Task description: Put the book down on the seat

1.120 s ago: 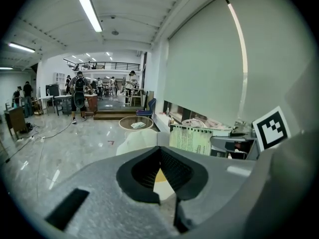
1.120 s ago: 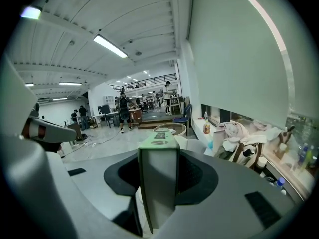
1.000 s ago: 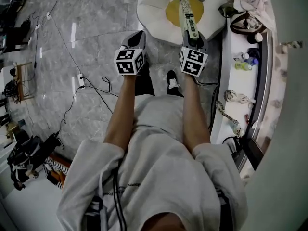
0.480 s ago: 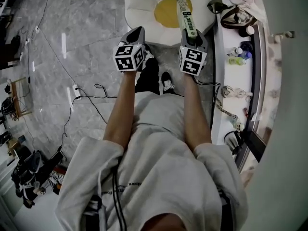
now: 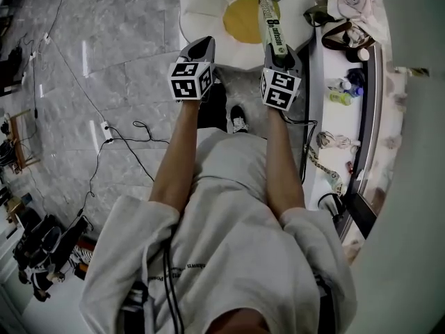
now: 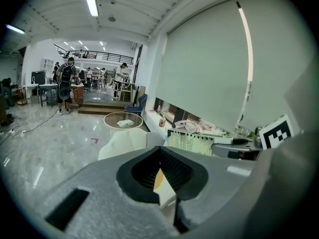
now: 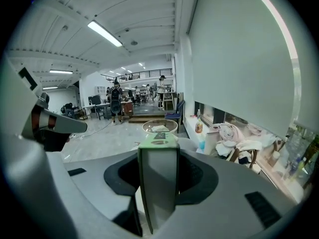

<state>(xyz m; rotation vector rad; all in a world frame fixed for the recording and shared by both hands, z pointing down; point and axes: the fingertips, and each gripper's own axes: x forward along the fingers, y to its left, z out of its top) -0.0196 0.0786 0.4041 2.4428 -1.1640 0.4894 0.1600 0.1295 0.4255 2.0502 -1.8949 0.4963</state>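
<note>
A thick book [image 5: 271, 25] with a green-and-white spine is held on edge, and my right gripper [image 5: 279, 56] is shut on its near end. The book reaches out over the flower-shaped seat [image 5: 206, 11], which has white petals and a yellow centre [image 5: 242, 18]. In the right gripper view the book [image 7: 158, 183] fills the gap between the jaws. My left gripper [image 5: 200, 49] hangs shut and empty beside it, over the seat's near edge. In the left gripper view the book [image 6: 189, 142] shows to the right and the seat [image 6: 124, 141] lies ahead.
A white ledge [image 5: 342, 127] runs along the right under a window blind, with bottles [image 5: 341, 92], a bag [image 5: 348, 35] and clothing on it. Cables [image 5: 132, 134] trail over the grey floor on the left. A round glass table [image 6: 123, 119] stands beyond the seat. People stand far back.
The person has stepped closer to the seat. The left gripper has drifted slightly right, toward the seat's edge. The right gripper still holds the book over the seat.
</note>
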